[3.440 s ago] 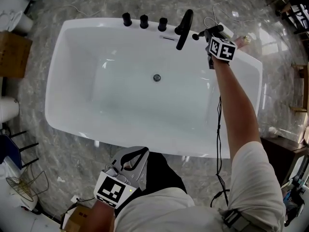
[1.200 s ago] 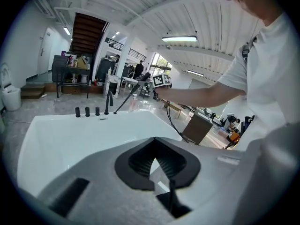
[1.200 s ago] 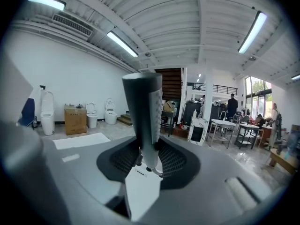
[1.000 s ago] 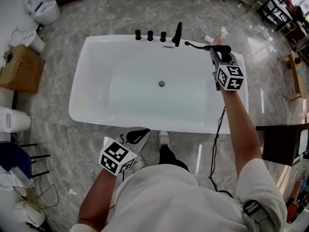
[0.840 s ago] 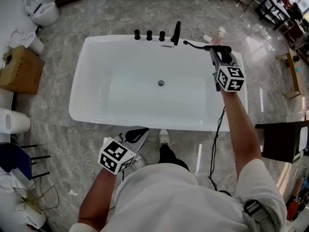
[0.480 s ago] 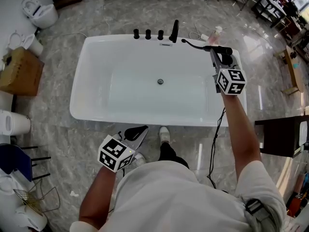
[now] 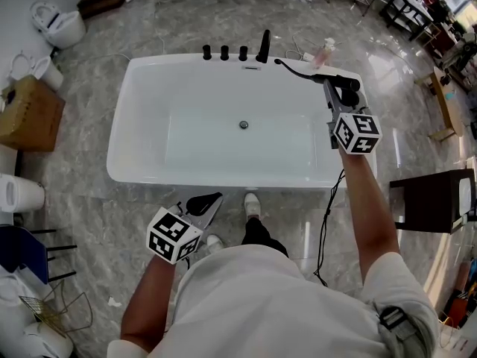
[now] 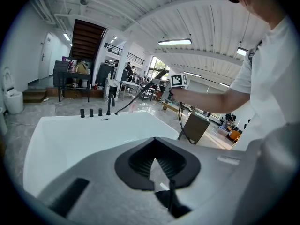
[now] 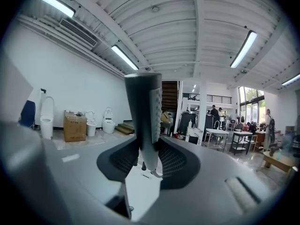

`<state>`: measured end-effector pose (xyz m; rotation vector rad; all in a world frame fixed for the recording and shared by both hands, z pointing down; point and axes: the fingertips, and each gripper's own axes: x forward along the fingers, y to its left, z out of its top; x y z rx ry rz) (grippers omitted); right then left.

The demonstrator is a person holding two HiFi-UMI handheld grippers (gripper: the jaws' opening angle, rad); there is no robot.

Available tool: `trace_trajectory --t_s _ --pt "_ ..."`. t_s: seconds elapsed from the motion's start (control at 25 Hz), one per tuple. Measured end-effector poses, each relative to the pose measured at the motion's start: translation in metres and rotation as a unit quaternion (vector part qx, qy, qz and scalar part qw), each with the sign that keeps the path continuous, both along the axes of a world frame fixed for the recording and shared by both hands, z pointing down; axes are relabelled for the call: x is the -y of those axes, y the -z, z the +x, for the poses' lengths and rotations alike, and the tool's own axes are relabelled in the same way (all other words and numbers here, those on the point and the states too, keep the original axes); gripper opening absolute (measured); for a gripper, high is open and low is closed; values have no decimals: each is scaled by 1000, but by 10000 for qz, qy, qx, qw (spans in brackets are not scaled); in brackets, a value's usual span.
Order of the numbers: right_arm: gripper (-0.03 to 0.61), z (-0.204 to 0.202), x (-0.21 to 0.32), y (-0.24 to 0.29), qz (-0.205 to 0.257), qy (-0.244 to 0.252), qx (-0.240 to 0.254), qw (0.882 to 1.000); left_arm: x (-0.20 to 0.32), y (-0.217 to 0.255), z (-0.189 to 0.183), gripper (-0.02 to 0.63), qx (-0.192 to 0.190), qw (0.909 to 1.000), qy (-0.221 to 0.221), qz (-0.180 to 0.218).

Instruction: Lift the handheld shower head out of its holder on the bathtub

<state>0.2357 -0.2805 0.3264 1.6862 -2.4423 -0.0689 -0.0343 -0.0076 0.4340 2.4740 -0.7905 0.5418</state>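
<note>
In the head view the white bathtub [image 7: 119, 125] lies crosswise, with black knobs [image 7: 223, 52] and a black spout [image 7: 263, 47] on its far rim. My right gripper [image 7: 335, 89] hovers over the tub's right end, shut on the handle of the black handheld shower head [image 7: 344, 81]. Its thin hose [image 7: 298, 69] trails back to the far rim beside the spout. In the right gripper view the dark handle [image 9: 144, 111] stands upright between the pads. My left gripper [image 7: 209, 200] hangs in front of the tub's near rim, jaws together and empty [image 8: 157, 161].
A cardboard box [image 7: 30, 114] and toilets [image 7: 56, 21] stand on the marble floor at left. At right is a dark side table [image 7: 432, 200]. A black cable [image 7: 328, 222] hangs from my right arm. A pink bottle [image 7: 324, 51] sits behind the tub.
My right gripper has carried the shower head up and away from the fixtures towards the tub's right end, drawing the hose out. The left gripper drifted slightly left.
</note>
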Motion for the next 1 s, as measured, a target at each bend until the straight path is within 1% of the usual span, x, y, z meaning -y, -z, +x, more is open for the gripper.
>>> trace_trajectory --t_s 0.24,0.48,1.0 --pt "146 3 -31 11 66 -64 27 10000 -15 1 -4 8 -6 10000 -37 56" --pt "146 -6 -64 29 211 -34 -119 9997 -29 2 -9 8 -19 9999 -84 68" --pt "146 -30 -132 60 428 94 -191 9989 -51 3 -13 8 -52 9997 -208 118"
